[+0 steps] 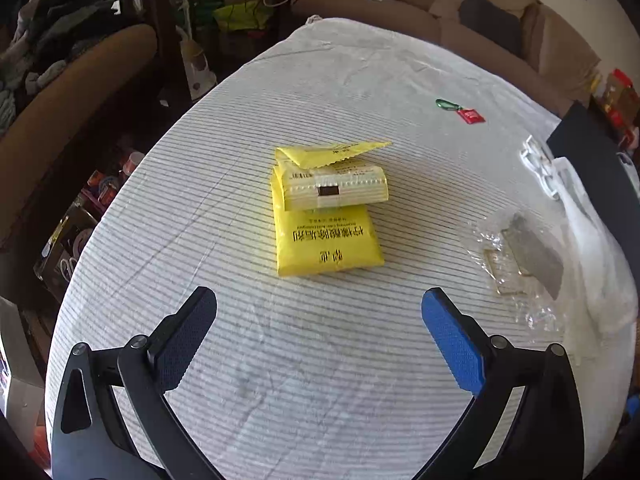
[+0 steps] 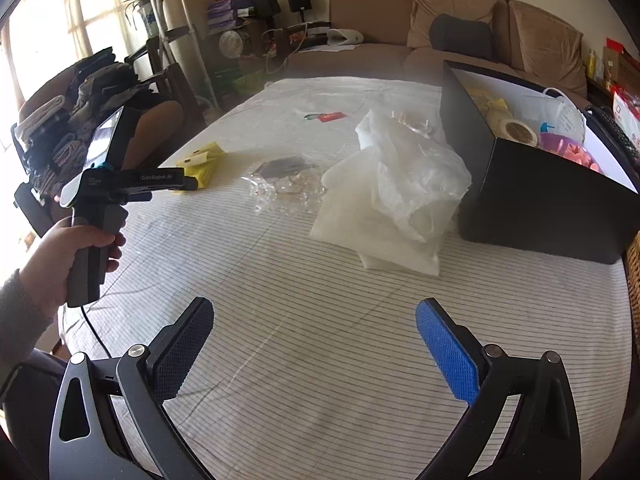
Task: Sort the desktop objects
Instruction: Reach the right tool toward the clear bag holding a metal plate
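Yellow packets [image 1: 326, 216] lie stacked, long axes crossed, ahead of the left tool [image 1: 319, 334].

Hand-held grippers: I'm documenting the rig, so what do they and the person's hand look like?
Each hand-held gripper, left and right, has black curved arms with silver screws, one dark textured pad and one blue pad. The right wrist view shows the left unit's grey handle, "GenRobot.AI" lettering, a black cable, and a bare hand with a grey sleeve.

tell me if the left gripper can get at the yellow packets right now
Probably yes: the left gripper is open, aimed straight at the yellow packets, with only bare tablecloth between them.
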A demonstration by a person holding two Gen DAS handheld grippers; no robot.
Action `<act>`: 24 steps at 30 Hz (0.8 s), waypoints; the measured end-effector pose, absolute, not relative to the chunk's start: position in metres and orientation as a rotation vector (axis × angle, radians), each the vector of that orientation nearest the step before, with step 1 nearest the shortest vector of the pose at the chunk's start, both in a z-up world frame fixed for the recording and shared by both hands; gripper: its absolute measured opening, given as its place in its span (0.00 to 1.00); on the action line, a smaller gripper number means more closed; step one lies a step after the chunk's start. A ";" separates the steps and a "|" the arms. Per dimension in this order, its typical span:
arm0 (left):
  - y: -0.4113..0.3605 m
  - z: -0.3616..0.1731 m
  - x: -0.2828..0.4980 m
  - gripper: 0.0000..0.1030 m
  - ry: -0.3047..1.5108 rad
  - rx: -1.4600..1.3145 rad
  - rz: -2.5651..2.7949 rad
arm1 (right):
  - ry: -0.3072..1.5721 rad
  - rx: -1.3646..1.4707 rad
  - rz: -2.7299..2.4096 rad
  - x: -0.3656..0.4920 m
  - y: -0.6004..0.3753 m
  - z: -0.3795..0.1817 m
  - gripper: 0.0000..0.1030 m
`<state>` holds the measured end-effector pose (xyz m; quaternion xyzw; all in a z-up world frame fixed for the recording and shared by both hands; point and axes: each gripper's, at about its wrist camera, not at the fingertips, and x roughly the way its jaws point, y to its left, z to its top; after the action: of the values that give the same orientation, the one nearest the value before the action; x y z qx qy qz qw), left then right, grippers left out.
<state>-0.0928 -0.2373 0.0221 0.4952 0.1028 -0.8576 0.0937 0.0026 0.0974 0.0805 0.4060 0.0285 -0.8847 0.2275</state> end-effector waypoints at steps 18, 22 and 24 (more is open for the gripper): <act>-0.238 0.045 -0.111 1.00 0.420 1.415 -2.613 | 0.066 0.950 -2.316 -0.075 0.025 0.089 1.00; -0.252 0.044 -0.113 1.00 0.482 1.423 -2.586 | 0.159 0.989 -2.245 -0.119 -0.023 0.075 1.00; -0.260 0.044 -0.112 1.00 0.507 1.421 -2.575 | 0.207 1.029 -2.216 -0.142 -0.040 0.065 1.00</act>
<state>-0.1119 -0.2599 0.0439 0.4746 0.1695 -0.8601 0.0787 -0.1425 -0.0400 0.0645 0.3949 0.0794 -0.8506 0.3380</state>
